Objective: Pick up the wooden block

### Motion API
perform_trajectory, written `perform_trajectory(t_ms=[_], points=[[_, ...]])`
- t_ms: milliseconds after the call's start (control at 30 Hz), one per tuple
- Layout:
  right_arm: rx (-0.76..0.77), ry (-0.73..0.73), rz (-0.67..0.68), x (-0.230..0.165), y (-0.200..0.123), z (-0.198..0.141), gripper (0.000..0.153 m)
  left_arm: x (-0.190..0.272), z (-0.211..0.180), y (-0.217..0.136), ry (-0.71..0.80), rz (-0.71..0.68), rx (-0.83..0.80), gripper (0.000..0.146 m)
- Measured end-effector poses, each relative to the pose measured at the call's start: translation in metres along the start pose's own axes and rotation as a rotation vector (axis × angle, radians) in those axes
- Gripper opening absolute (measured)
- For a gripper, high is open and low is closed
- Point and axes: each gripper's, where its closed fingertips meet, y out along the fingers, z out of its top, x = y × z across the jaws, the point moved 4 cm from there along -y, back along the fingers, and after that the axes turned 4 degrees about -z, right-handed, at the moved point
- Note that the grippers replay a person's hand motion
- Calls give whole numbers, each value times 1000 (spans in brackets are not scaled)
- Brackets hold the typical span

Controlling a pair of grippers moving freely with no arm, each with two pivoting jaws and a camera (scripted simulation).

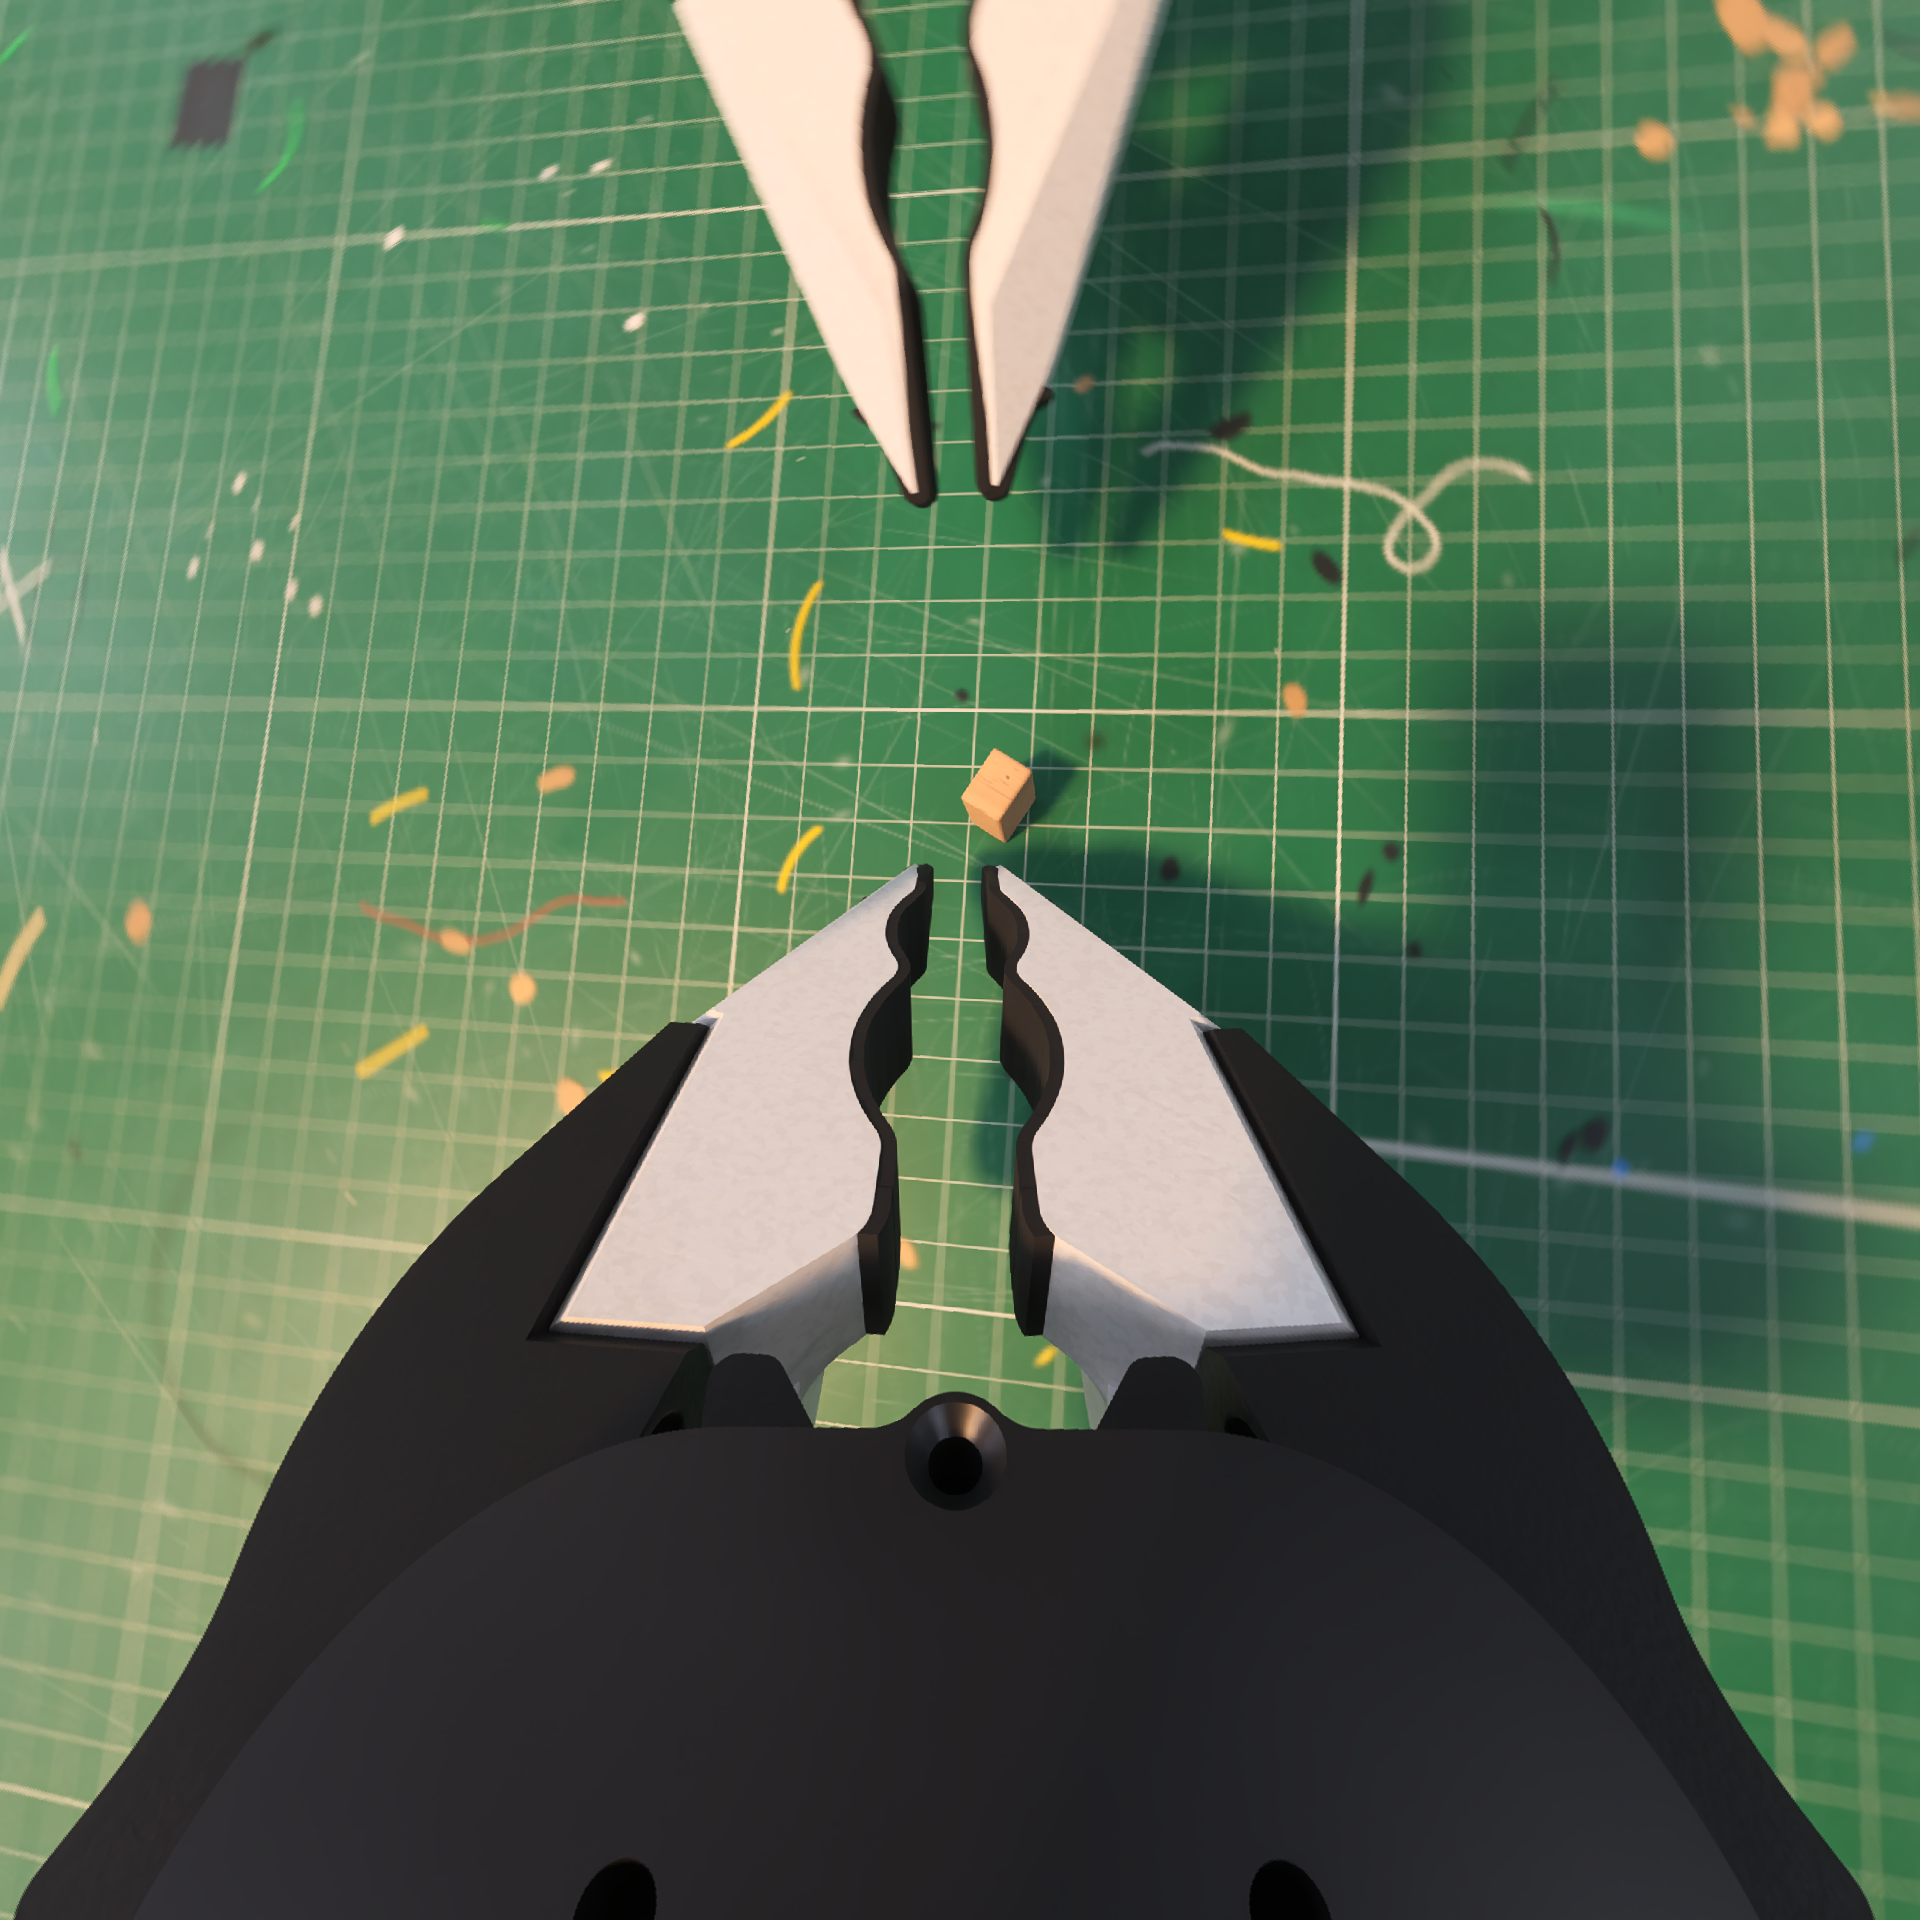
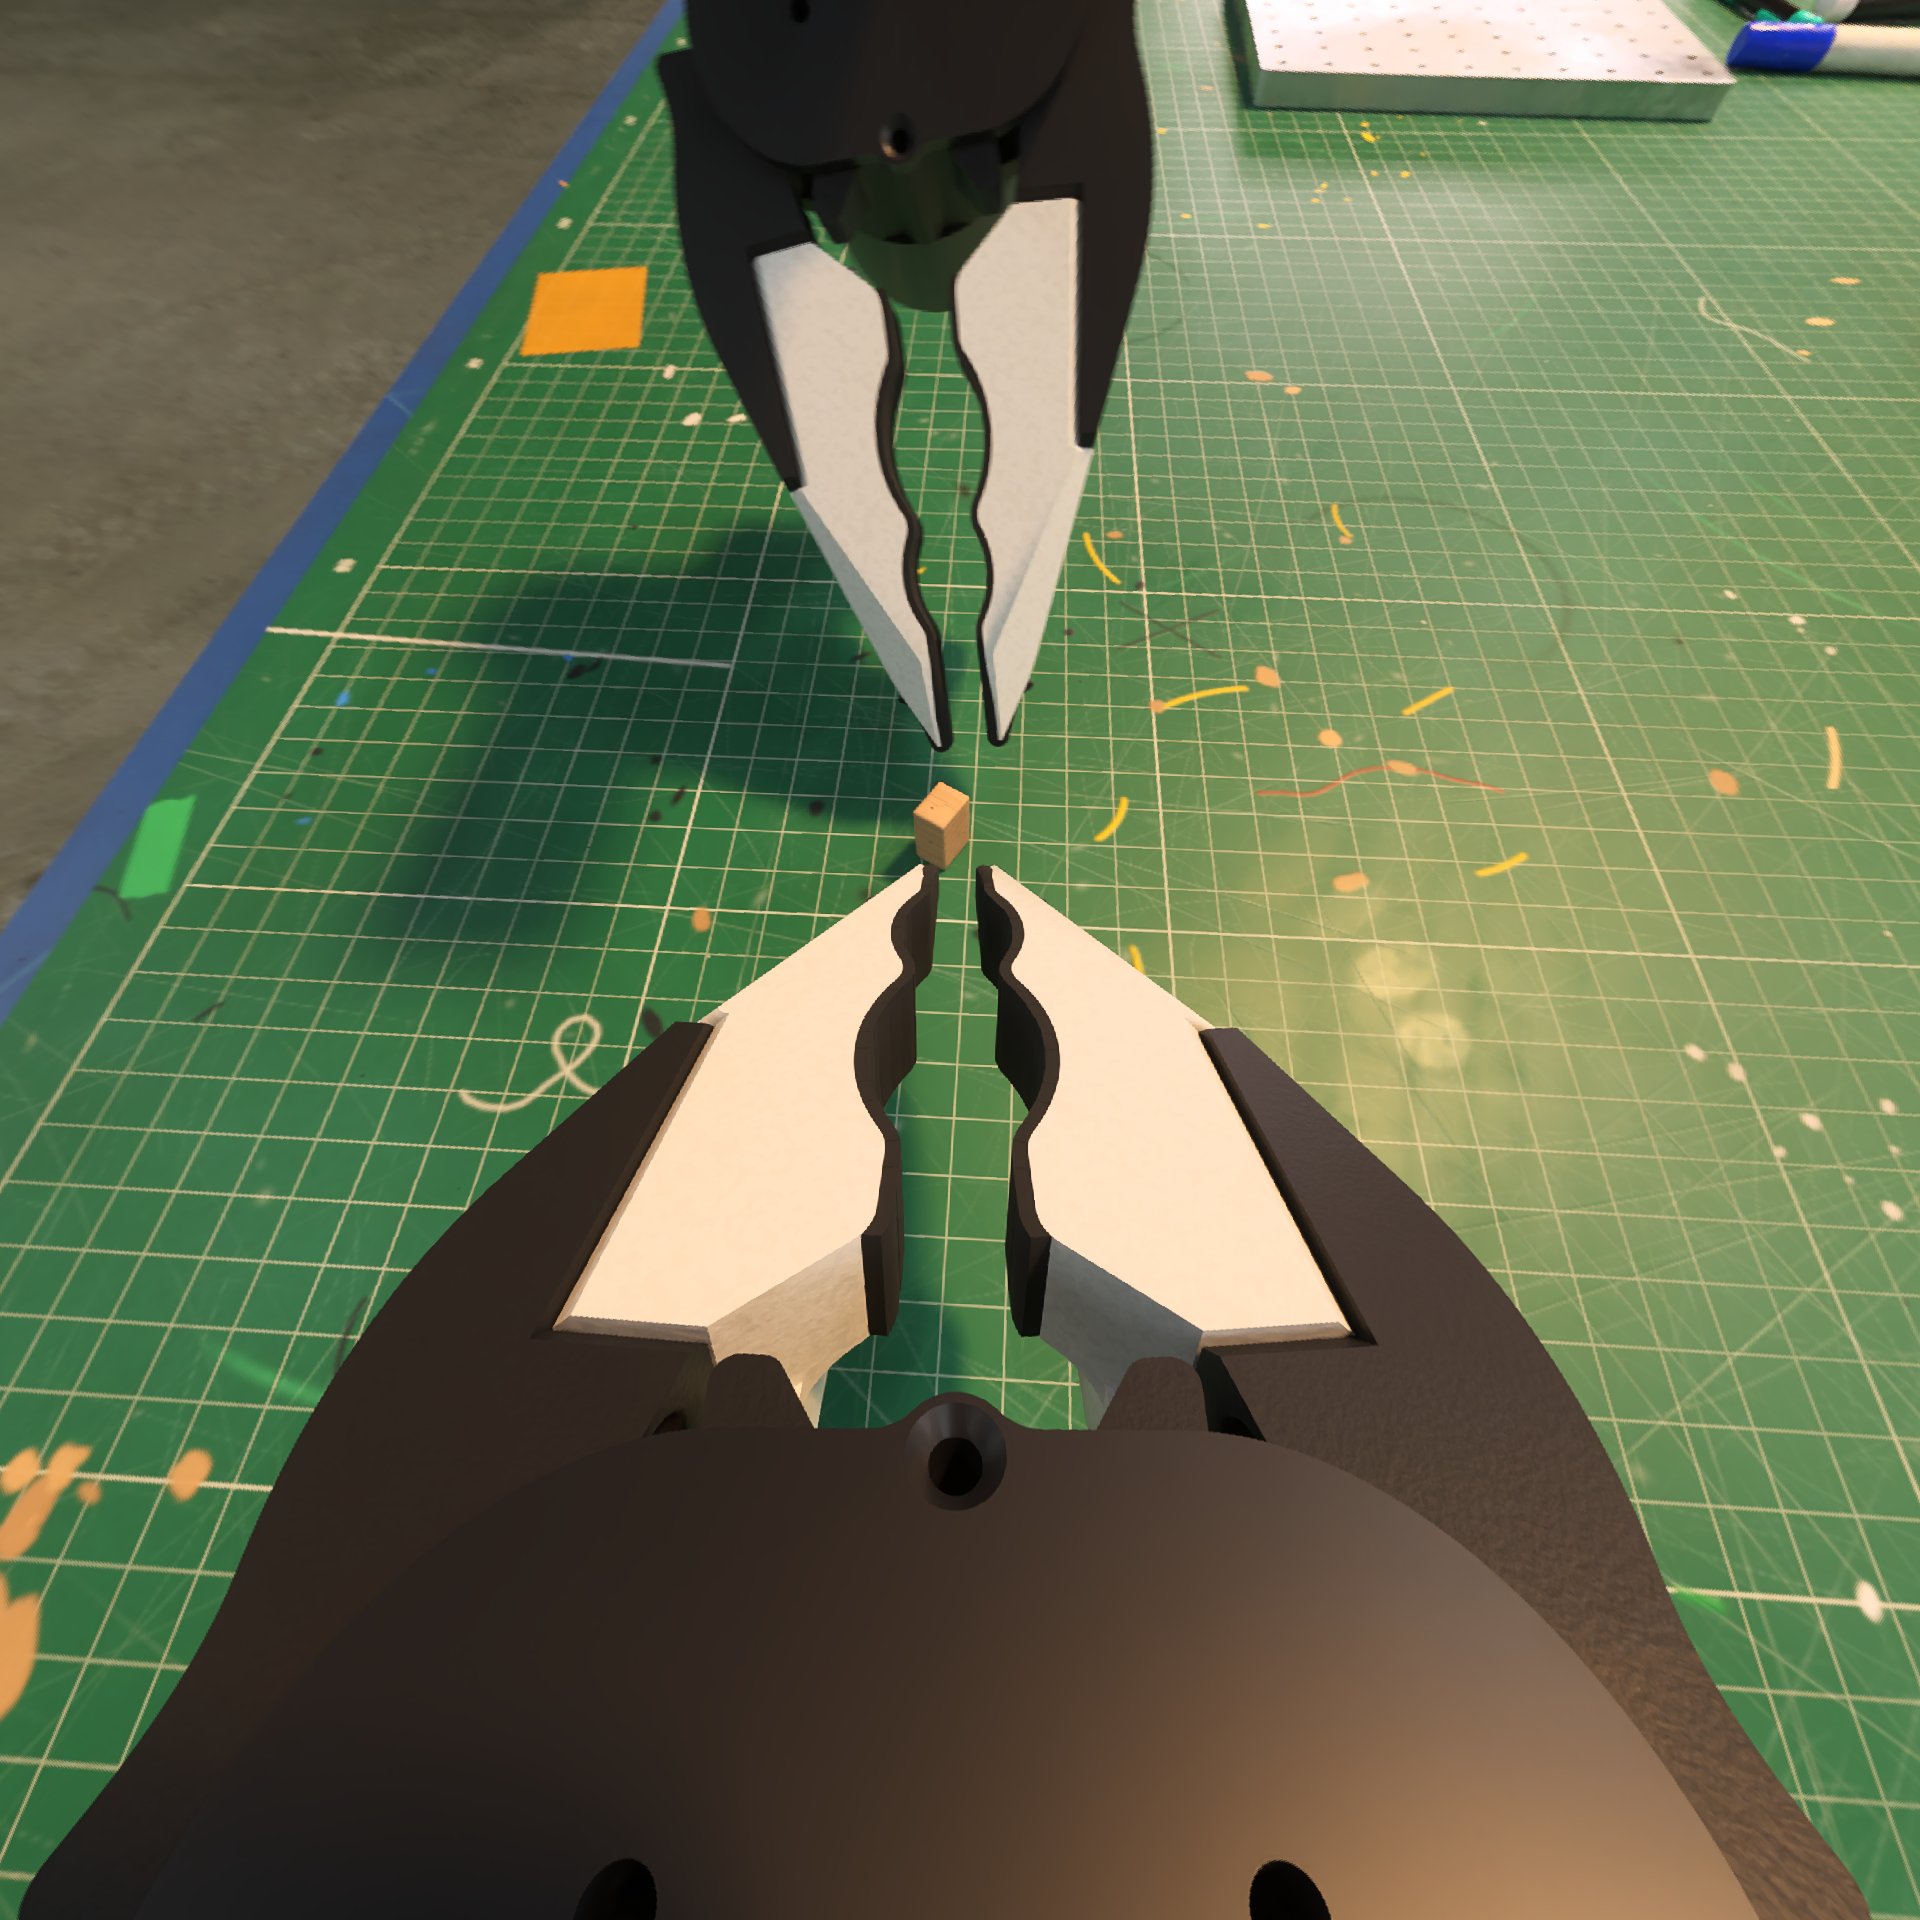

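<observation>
Black hand-held gripper [image 1: 957,871], white fingers [image 1: 748,1132], wavy black pads [image 1: 883,1049]

One wooden block [image 2: 942,825] lies between two tongs, the left tongs [image 1: 957,871] at six o'clock and the right tongs [image 1: 956,495] at twelve. One perforated metal plate [image 2: 1475,62] sits at one o'clock on the one green bench [image 2: 1455,1039].

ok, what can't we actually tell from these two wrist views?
- Block underside: hidden in both views by the block itself, so its contact with the mat is unconfirmed.
- Right gripper body: cut off by the top edge of the left wrist view.
- Left gripper height above the mat: neither view settles it.
- Grey plate and blue-capped thing: cut off by the top edge of the right wrist view.
</observation>
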Motion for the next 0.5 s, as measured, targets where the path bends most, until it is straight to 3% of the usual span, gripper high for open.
perform_trajectory(t_ms=[200,500], points=[[31,28,44,1,-3,1,7,-6,10,7,259,-213,-55,12],[31,31,59,0,-4,1,7,-10,8,17,406,-364,-79,12]])
